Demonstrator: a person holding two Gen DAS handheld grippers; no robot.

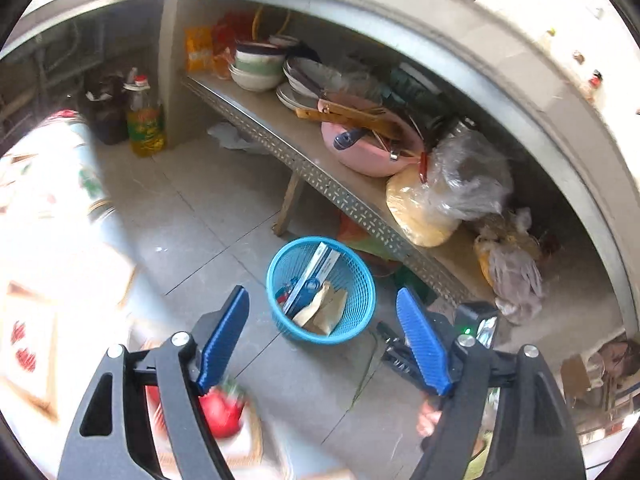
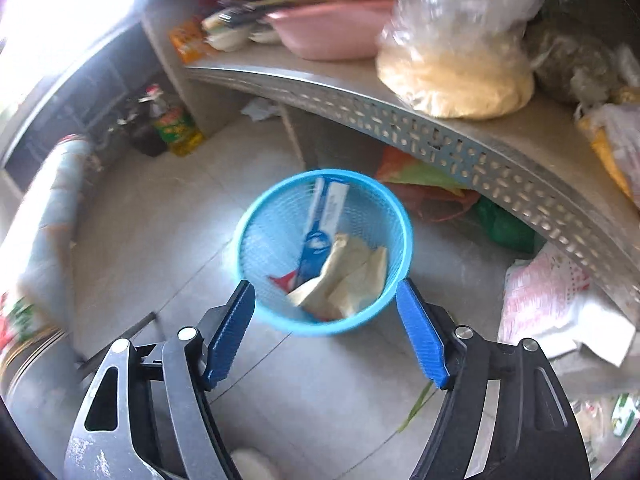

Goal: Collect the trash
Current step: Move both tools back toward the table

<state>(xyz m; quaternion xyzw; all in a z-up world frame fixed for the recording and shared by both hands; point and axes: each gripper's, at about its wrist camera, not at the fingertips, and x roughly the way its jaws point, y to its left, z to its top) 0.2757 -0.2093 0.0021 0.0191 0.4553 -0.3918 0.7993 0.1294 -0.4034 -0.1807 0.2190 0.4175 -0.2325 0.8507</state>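
Note:
A blue mesh basket (image 1: 362,280) stands on the grey tiled floor beside a low metal shelf. Inside it lie a blue-and-white carton (image 1: 316,276) and crumpled tan paper (image 1: 326,308). My left gripper (image 1: 322,291) hangs above and in front of the basket, jaws wide apart, nothing between the blue pads. In the right wrist view the same basket (image 2: 272,216) sits just beyond my right gripper (image 2: 325,283), which is open and empty. The carton (image 2: 330,208) and paper (image 2: 352,276) show clearly there.
The perforated metal shelf (image 1: 320,176) carries a pink basin (image 1: 372,148), stacked bowls and tied plastic bags (image 2: 452,60). An oil bottle (image 1: 145,128) stands by the wall. Coloured bags (image 2: 432,184) lie under the shelf, and a green stalk (image 2: 416,404) on the tiles.

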